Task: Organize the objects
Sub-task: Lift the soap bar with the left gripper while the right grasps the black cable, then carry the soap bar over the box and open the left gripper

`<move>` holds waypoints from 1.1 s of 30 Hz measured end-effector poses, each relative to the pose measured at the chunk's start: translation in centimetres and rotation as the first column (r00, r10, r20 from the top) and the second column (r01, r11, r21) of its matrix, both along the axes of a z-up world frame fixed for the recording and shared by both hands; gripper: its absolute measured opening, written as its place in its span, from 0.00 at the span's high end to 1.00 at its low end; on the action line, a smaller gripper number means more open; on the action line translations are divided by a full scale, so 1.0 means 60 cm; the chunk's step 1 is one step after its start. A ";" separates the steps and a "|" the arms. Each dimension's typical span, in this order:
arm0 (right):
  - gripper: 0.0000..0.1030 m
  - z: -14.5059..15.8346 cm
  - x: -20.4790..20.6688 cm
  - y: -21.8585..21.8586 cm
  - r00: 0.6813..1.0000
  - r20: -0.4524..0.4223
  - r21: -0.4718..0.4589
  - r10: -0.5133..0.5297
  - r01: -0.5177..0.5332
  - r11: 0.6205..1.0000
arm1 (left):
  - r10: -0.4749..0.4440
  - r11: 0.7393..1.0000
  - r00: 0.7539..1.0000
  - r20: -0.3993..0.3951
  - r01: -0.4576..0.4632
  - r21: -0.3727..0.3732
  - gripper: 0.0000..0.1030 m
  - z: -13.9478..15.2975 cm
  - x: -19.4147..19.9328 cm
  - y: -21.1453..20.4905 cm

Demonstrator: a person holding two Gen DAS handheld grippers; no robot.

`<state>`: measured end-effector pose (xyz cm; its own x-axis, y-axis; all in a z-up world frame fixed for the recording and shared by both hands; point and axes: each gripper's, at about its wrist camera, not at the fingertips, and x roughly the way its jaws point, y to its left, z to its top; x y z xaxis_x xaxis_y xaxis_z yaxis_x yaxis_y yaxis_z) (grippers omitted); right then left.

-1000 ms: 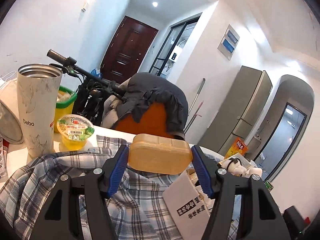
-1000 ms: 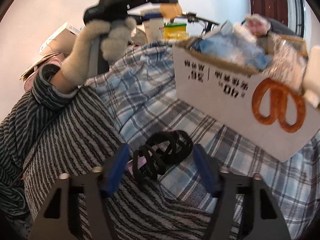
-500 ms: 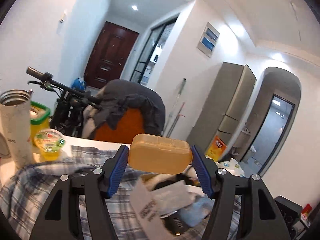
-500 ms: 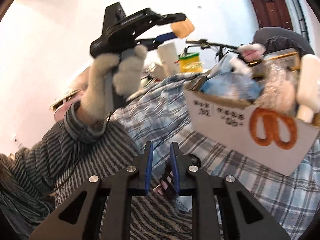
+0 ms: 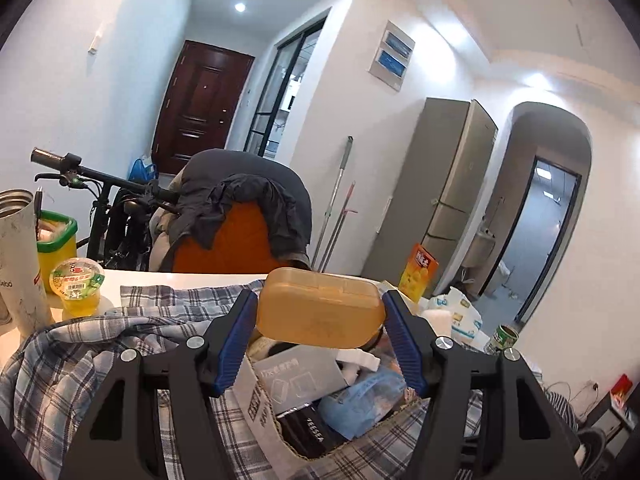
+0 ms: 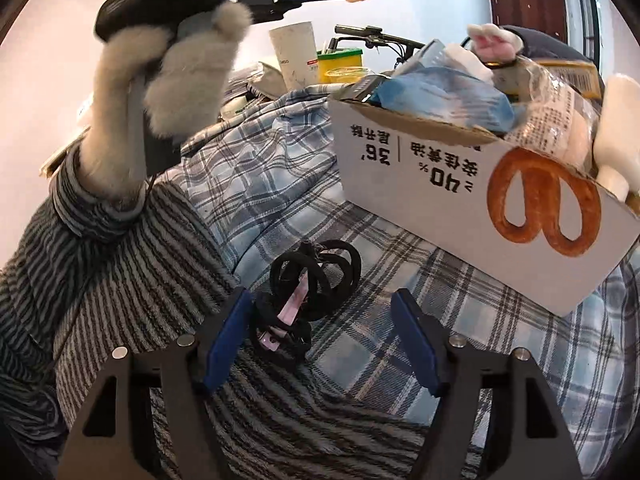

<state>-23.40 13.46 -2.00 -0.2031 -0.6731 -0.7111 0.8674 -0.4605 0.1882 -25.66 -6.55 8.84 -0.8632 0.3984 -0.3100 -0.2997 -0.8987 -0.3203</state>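
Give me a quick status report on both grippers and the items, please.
Left gripper shut on amber plastic case, above full cardboard box. Right gripper jaws opening around black hair ties. Nothing blocking.

Readable markings. White cardboard box (image 6: pixel 460 184): "40%" and "36", printed upside down among Chinese characters beside a pretzel picture. Black carton (image 5: pixel 308 432) inside that box: "ZEESEA" along its edge. White tumbler (image 5: pixel 18 264) at the left margin: partial lettering "ebo". Jelly cup (image 5: pixel 76 286): printed lid label, too small to read.
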 end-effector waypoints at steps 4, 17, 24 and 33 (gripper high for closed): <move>0.47 -0.007 -0.004 -0.012 1.000 0.012 0.030 0.006 -0.006 1.000 | -0.024 1.000 1.000 -0.009 0.024 -0.011 0.36 0.001 0.008 0.015; 0.92 -0.004 -0.013 -0.016 1.000 0.003 -0.016 0.019 -0.019 1.000 | -0.025 0.998 1.000 -0.017 0.024 -0.050 0.36 0.009 0.012 -0.003; 0.92 0.067 -0.057 0.058 0.997 0.075 -0.276 0.011 0.010 0.961 | -0.004 1.000 0.999 -0.033 0.003 -0.019 0.36 0.056 0.006 -0.020; 0.92 0.271 -0.110 0.125 0.983 -0.151 -0.386 -0.104 0.038 0.922 | -0.003 0.998 1.000 0.028 0.001 0.065 0.36 0.130 -0.051 -0.028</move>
<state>-29.99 20.95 14.27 -0.3532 -0.8651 -0.3563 0.8688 -0.4446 0.2181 -28.71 -8.25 16.61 -0.8540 0.4198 -0.3073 -0.2915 -0.8753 -0.3858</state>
